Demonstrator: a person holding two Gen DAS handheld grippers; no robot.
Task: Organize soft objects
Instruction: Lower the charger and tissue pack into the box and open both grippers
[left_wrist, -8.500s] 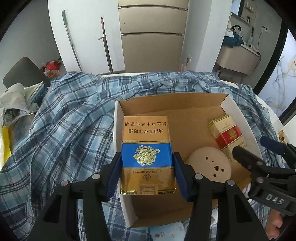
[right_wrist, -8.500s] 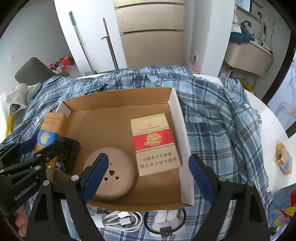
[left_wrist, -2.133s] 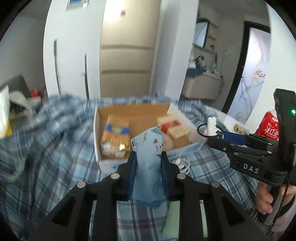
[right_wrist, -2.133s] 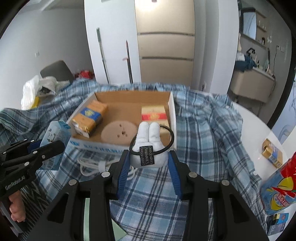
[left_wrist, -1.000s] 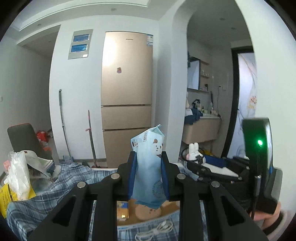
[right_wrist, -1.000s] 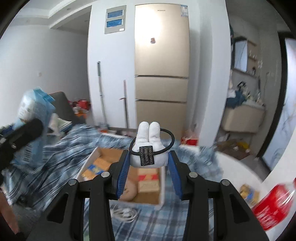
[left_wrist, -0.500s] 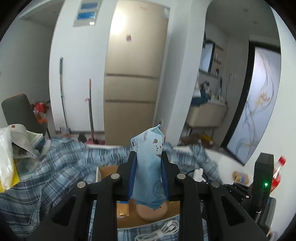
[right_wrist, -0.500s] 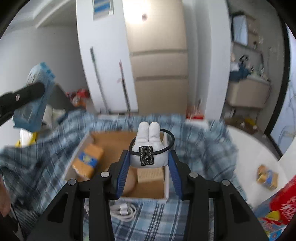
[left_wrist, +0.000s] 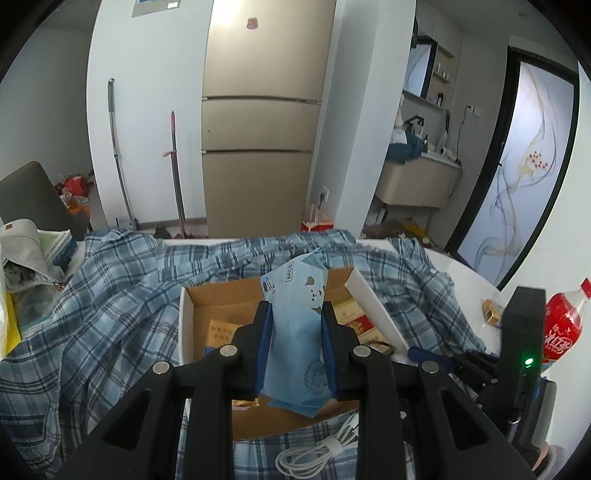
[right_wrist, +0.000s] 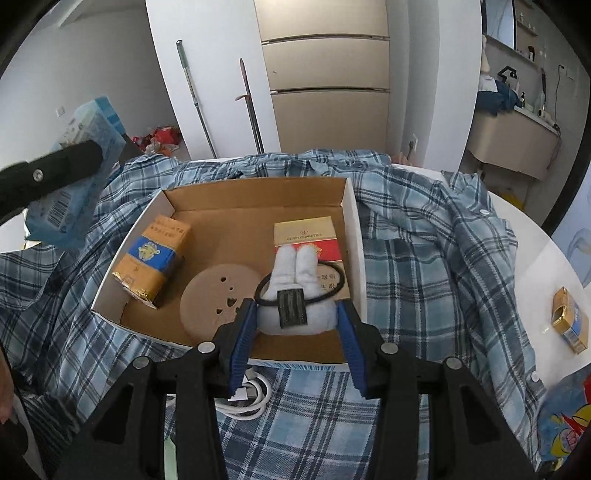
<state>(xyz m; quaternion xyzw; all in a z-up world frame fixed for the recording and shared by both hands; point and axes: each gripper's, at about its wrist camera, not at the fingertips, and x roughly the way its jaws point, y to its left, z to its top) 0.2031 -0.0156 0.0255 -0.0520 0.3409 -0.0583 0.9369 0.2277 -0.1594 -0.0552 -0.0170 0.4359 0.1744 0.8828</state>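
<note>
The left gripper (left_wrist: 295, 339) has its jaws clamped on a blue tissue pack (left_wrist: 295, 328), held upright above the near left of the box (right_wrist: 354, 221). The right gripper (right_wrist: 295, 332) has its jaws closed on a white plush (right_wrist: 295, 284) with a black band, over the box's near right corner. Inside the box lie a blue-gold pack (right_wrist: 151, 258), a tan disc (right_wrist: 218, 299) and a red pack (right_wrist: 306, 236). A plaid shirt (right_wrist: 424, 258) covers the tabletop (right_wrist: 535, 251); a white cable (left_wrist: 314, 454) lies near the box.
</note>
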